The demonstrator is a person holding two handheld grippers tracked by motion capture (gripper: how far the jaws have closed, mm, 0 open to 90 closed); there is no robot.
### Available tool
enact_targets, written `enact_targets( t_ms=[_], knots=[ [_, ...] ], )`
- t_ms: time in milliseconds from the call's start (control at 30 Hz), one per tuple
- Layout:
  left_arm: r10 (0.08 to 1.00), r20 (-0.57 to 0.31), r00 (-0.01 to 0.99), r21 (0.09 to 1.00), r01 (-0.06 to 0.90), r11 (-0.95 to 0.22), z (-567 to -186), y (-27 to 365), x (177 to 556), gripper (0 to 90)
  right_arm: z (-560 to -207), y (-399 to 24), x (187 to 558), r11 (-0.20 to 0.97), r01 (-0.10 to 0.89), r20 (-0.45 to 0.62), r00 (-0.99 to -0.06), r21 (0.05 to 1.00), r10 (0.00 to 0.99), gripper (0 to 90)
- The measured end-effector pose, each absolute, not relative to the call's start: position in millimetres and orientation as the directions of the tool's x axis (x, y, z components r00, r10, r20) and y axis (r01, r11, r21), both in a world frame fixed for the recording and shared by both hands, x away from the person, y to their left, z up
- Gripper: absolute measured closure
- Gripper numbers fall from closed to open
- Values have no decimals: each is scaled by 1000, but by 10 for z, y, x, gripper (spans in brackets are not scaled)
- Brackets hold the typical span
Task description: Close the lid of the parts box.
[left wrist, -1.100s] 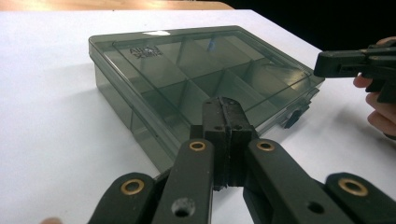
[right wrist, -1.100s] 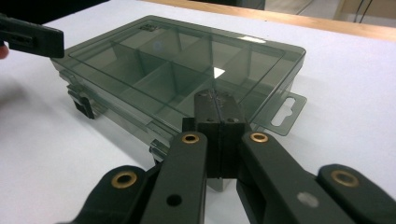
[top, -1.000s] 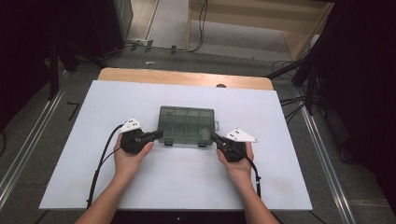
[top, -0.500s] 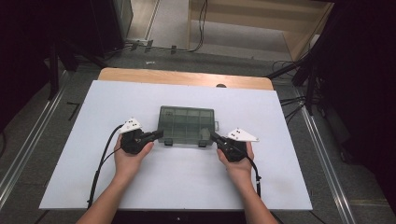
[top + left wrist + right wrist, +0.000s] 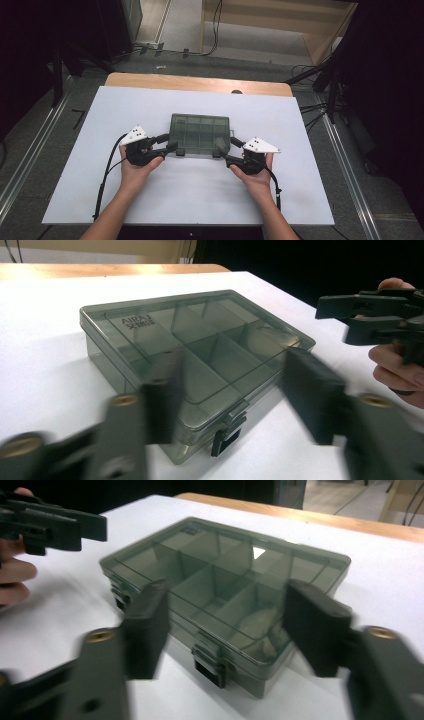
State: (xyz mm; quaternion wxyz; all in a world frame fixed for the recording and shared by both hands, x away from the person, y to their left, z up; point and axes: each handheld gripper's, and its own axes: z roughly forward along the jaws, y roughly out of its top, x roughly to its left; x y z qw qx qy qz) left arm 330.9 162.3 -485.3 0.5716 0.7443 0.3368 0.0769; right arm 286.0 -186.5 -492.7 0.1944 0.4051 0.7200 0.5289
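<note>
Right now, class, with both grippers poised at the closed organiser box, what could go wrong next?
The left gripper and right gripper, jaws just opened, aim at the box's near corners. The latches are small, so a jaw may slip off. The box sits loose on the smooth white table and may slide away if pushed. An uneven lift could tilt it.

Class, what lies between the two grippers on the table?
The shut compartment box lies between the left gripper and the right gripper, seen in the high view.

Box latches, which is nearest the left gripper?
The box's left-end latch, facing the left gripper, whose empty jaws have just been opening; the other latch sits farther right.
</note>
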Motion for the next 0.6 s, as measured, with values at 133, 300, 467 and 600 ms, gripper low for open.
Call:
enact_targets(
  t_ms=[133,300,467,600],
  knots=[
    [581,-271,768,901,414,-127,-4850,1649,3289,100,-4903,-1901,2844,100,382,170,-610,919,774,25],
    [609,-250,752,906,403,-127,-4837,1708,3259,97,-4894,-1975,2807,85,374,169,-596,924,785,0],
    [583,-229,780,914,378,-147,-4815,1765,3207,0,-4894,-2039,2767,91,372,159,-588,924,793,0],
    [578,-217,786,917,366,-155,-4805,1807,3164,0,-4896,-2108,2739,74,371,168,-577,926,799,0]
  ],
)
